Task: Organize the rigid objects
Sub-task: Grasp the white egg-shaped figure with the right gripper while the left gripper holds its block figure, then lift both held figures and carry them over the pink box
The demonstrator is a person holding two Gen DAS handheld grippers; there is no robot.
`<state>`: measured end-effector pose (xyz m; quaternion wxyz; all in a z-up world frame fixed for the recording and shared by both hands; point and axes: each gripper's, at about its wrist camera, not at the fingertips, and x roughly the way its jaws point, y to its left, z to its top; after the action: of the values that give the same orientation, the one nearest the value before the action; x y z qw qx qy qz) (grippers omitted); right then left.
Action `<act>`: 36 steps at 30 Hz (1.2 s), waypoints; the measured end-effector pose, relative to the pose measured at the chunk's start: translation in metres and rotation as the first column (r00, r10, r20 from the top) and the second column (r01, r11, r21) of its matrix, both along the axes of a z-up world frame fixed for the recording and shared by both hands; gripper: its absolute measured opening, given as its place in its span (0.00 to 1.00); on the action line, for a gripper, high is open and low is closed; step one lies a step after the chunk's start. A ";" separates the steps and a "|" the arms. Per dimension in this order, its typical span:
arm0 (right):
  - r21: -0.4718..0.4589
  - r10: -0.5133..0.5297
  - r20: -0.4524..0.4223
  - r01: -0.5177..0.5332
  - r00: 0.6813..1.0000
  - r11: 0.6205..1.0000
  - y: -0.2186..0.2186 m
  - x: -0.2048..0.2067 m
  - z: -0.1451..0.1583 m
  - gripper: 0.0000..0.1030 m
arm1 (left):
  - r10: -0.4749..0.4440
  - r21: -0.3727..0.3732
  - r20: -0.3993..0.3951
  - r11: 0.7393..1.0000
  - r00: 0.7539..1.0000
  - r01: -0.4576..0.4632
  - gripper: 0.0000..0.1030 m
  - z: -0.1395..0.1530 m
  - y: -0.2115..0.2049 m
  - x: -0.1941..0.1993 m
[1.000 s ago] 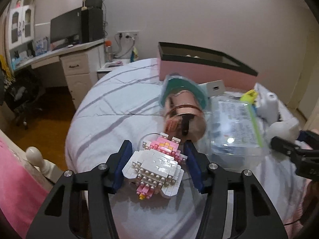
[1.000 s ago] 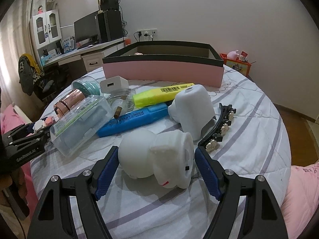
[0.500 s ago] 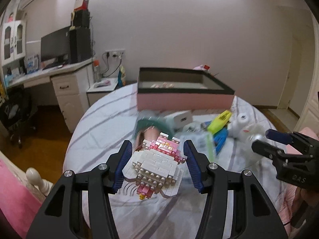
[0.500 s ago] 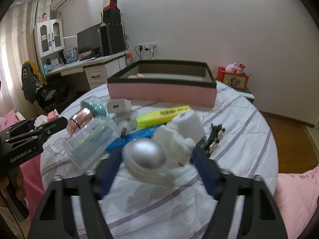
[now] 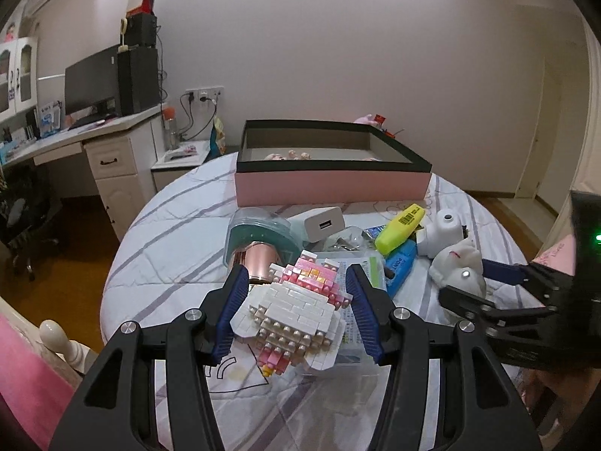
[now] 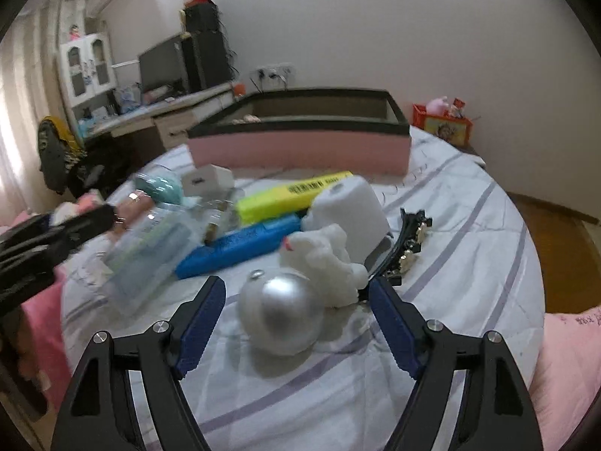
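My left gripper (image 5: 296, 300) is shut on a white and pink brick-built figure (image 5: 293, 312), held above the bedcover. Behind it stands the pink box with a black rim (image 5: 330, 184), a few small things on its floor. In the right wrist view a white toy with a silver dome base (image 6: 281, 308) lies on the bed between the pads of my right gripper (image 6: 296, 319). Its jaws are opening and the pads stand off the toy. The left wrist view shows that right gripper (image 5: 465, 282) around the toy (image 5: 456, 270).
A pile lies before the box (image 6: 300, 150): yellow highlighter (image 6: 293, 195), blue highlighter (image 6: 240, 244), white charger (image 6: 206, 180), clear plastic case (image 6: 150, 255), teal-lidded jar (image 5: 259, 233), white cylinder (image 6: 353, 206), black hair clip (image 6: 409, 240). A desk stands at the left.
The left gripper rose with the brick figure. The right jaws narrowed on the toy, which turned its silver base toward the camera, then widened again.
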<state>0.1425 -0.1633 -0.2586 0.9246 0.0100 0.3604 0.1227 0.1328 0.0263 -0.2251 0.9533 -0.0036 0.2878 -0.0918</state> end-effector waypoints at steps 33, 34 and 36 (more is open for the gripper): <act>-0.006 0.029 0.103 -0.029 0.994 1.000 -0.005 0.003 0.036 0.47 | -0.023 0.038 0.139 0.999 0.990 0.018 0.53 0.050 -0.022 0.005; -0.002 0.029 0.109 -0.029 0.994 1.000 -0.005 0.004 0.036 0.47 | -0.023 0.037 0.135 0.999 0.991 0.018 0.53 0.050 -0.022 0.006; -0.001 0.033 0.102 -0.033 0.994 0.999 -0.005 0.005 0.035 0.47 | -0.023 0.036 0.134 0.999 0.991 0.018 0.53 0.050 -0.022 0.008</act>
<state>0.1471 -0.1688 -0.2236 0.9397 -0.0019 0.3129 0.1383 0.1410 0.0039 -0.1752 0.9694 0.0220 0.2246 -0.0965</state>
